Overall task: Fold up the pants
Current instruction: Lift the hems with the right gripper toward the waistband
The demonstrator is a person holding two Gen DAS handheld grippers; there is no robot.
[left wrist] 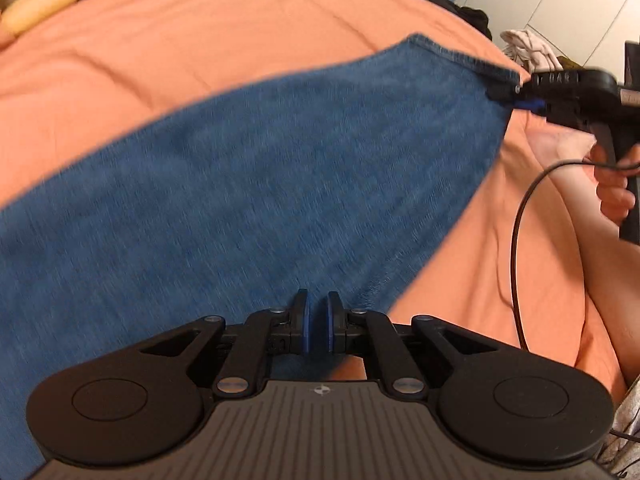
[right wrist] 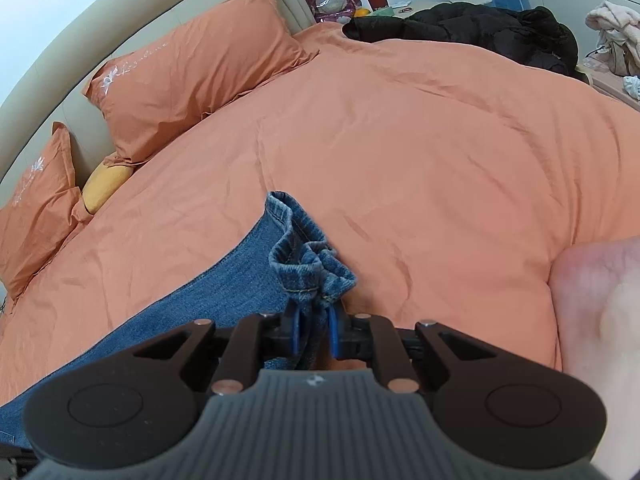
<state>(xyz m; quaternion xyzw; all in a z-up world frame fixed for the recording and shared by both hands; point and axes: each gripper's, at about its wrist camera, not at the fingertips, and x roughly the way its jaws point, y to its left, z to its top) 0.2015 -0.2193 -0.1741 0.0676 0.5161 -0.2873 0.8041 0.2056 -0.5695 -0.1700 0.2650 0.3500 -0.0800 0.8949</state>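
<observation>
The bed (right wrist: 420,140) carries the jeans (left wrist: 248,200), which are spread ahead of and beneath the left claw (left wrist: 316,320) so a fold can be laid. Their hem (right wrist: 308,264) is bunched and pinched in the right claw (right wrist: 314,332), apparently for lifting over. The left claw is pressed together just above the denim; whether cloth is caught cannot be told.

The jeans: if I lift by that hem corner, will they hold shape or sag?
Likely sag: the jeans drape limp over the duvet. The hem bunches in the right hand-held gripper, so it's floppy. Thick denim probably drags, heavy.
</observation>
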